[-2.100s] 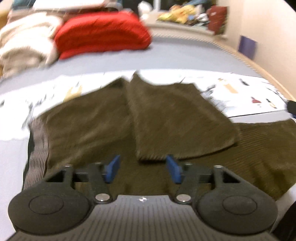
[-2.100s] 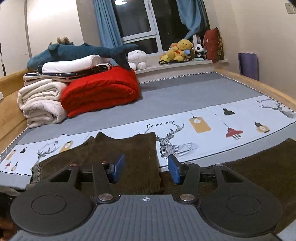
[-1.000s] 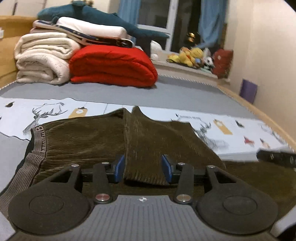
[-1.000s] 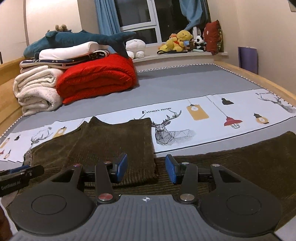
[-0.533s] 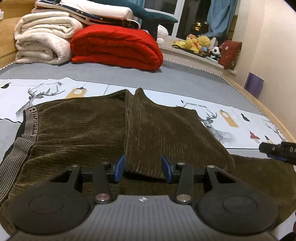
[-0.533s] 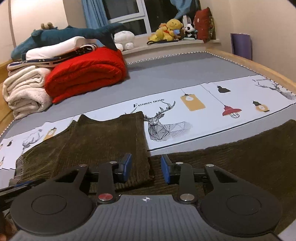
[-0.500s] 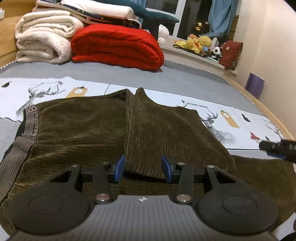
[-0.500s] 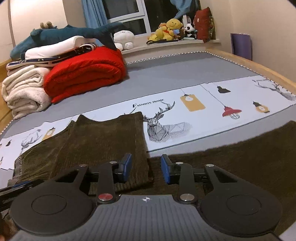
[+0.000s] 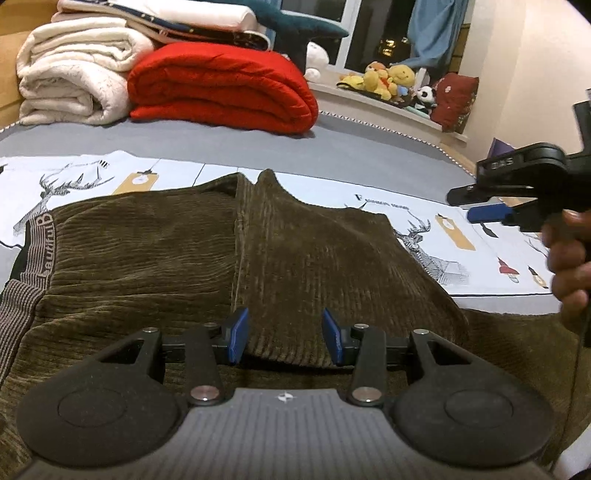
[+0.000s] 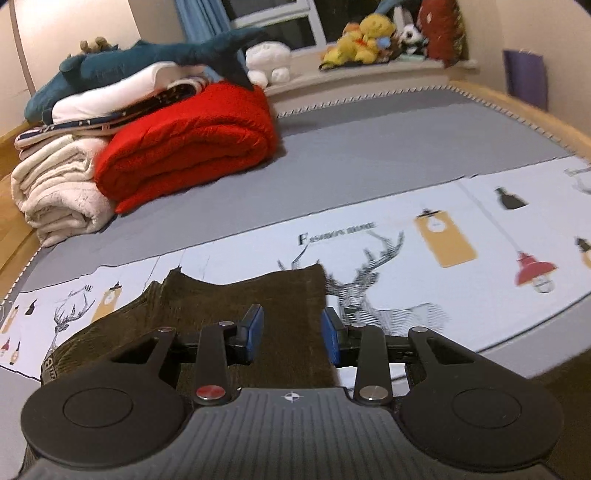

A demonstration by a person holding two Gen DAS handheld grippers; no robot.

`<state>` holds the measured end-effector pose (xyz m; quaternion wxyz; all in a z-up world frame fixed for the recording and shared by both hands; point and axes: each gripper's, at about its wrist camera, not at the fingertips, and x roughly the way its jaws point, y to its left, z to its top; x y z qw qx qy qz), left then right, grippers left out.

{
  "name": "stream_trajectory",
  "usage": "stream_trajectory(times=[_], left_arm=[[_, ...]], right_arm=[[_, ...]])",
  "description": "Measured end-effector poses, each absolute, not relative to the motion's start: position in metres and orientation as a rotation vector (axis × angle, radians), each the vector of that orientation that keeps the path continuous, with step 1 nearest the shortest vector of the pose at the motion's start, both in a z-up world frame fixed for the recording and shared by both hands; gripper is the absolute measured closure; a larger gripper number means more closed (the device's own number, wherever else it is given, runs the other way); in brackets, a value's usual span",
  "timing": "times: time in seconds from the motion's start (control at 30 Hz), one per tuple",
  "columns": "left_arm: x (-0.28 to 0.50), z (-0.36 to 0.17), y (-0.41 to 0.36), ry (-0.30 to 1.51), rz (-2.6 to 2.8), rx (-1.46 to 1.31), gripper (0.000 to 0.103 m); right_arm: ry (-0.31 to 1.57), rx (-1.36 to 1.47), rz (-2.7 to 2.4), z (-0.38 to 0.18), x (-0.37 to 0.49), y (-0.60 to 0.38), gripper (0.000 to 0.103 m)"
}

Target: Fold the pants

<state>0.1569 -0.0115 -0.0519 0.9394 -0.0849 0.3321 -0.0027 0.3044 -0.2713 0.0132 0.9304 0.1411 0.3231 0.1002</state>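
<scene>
Dark olive corduroy pants (image 9: 155,251) lie flat on the bed, waistband at the left, with one leg folded back over the seat (image 9: 325,258). My left gripper (image 9: 282,336) is open and empty just above the near edge of that folded leg. My right gripper (image 10: 291,334) is open and empty, raised above the folded leg (image 10: 284,295). The right gripper also shows in the left wrist view (image 9: 517,184) at the right, held by a hand. The other leg stretches away to the right (image 9: 517,347).
A red folded blanket (image 9: 221,88), cream blankets (image 9: 70,77) and a blue shark plush (image 10: 147,59) are stacked at the back left of the bed. Stuffed toys (image 10: 362,33) sit on the window ledge. A printed white sheet (image 10: 443,251) lies under the pants.
The right gripper has risen and moved up and left over the folded leg. The left gripper has stayed at the leg's near edge, open.
</scene>
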Motion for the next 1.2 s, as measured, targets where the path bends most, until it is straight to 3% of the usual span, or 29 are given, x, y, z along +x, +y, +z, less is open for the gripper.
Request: stream_trajectory(times=[0.13, 0.3, 0.6, 0.63, 0.67, 0.7, 0.97, 1.1, 1.2], left_arm=[[0.167, -0.056, -0.006, 0.707, 0.005, -0.193, 0.058], [0.176, -0.060, 0.003, 0.719, 0.026, -0.215, 0.058], [0.183, -0.067, 0.009, 0.728, 0.055, -0.219, 0.058], [0.184, -0.067, 0.008, 0.728, 0.055, -0.218, 0.058], [0.185, -0.067, 0.007, 0.727, 0.053, -0.216, 0.058], [0.186, -0.066, 0.007, 0.722, 0.049, -0.216, 0.058], [0.195, -0.063, 0.003, 0.679, 0.045, -0.191, 0.058], [0.201, -0.061, -0.004, 0.632, 0.005, -0.166, 0.058], [0.212, -0.064, -0.017, 0.617, -0.077, -0.139, 0.057]], right_arm=[[0.732, 0.278, 0.236, 0.001, 0.338, -0.261, 0.064], [0.781, 0.296, 0.197, -0.020, 0.376, -0.261, 0.050], [0.943, 0.330, 0.142, -0.083, 0.434, -0.259, 0.049], [0.934, 0.315, 0.153, -0.084, 0.437, -0.256, 0.050], [0.925, 0.298, 0.165, -0.083, 0.438, -0.253, 0.068], [0.921, 0.296, 0.187, -0.083, 0.440, -0.252, 0.092], [0.792, 0.374, 0.321, -0.038, 0.434, -0.276, 0.096], [0.494, 0.616, 0.151, 0.002, 0.395, -0.347, 0.096], [0.317, 0.744, -0.271, 0.000, 0.348, -0.414, 0.096]])
